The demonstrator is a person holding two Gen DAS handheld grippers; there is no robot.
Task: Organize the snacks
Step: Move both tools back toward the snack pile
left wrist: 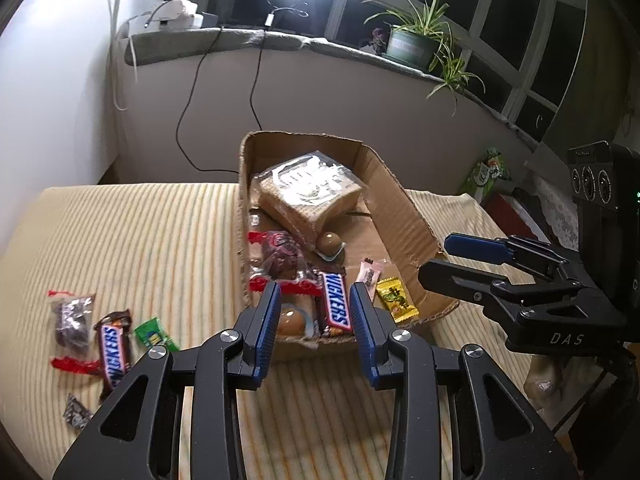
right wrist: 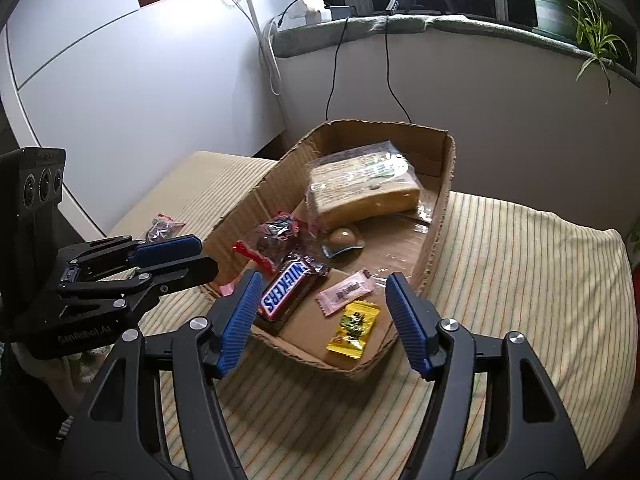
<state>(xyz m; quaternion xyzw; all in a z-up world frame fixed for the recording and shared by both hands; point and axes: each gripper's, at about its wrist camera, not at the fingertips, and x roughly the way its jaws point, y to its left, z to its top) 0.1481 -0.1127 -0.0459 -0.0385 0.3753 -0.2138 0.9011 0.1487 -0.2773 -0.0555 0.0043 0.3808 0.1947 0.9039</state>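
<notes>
A shallow cardboard box (left wrist: pixel 404 216) (right wrist: pixel 256 196) lies on a striped cloth. In it are a wrapped sandwich (left wrist: pixel 308 192) (right wrist: pixel 360 192), a Snickers bar (left wrist: pixel 335 306) (right wrist: pixel 286 290), a yellow candy (left wrist: pixel 397 300) (right wrist: pixel 354 330), a pink packet (right wrist: pixel 346 292), a red-ended bag (left wrist: pixel 280 258) and a round chocolate (left wrist: pixel 329 242). My left gripper (left wrist: pixel 315 300) is open and empty above the box's near end. My right gripper (right wrist: pixel 320 292) is open and empty over the box's near end. On the cloth to the left lie another Snickers (left wrist: pixel 114 350), a green candy (left wrist: pixel 154 334) and a dark snack bag (left wrist: pixel 72 320).
A small dark wrapper (left wrist: pixel 76 416) lies near the cloth's left front. A windowsill with cables and a potted plant (left wrist: pixel 416 40) runs behind. A green packet (left wrist: pixel 488 172) stands at the right. The other gripper shows at each view's side (left wrist: pixel 520 280) (right wrist: pixel 132 268).
</notes>
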